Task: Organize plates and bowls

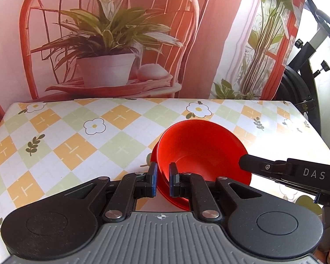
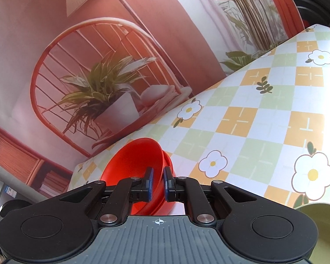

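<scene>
Left gripper (image 1: 163, 179) pinches the near rim of the red bowls (image 1: 200, 151) (two nested, empty); right gripper (image 2: 158, 183) clamps the rim at 3 o'clock. Bowls sit tilted, their underside hidden. Beyond, the table (image 1: 77, 136); a pale-green dish (image 2: 319, 224) is cut off.

Smooth, semi-glossy red plastic bowls (image 1: 200, 147) sit on a counter (image 1: 77, 136) covered in sleek printed oilcloth; matt black plastic gripper arms nearby.
</scene>
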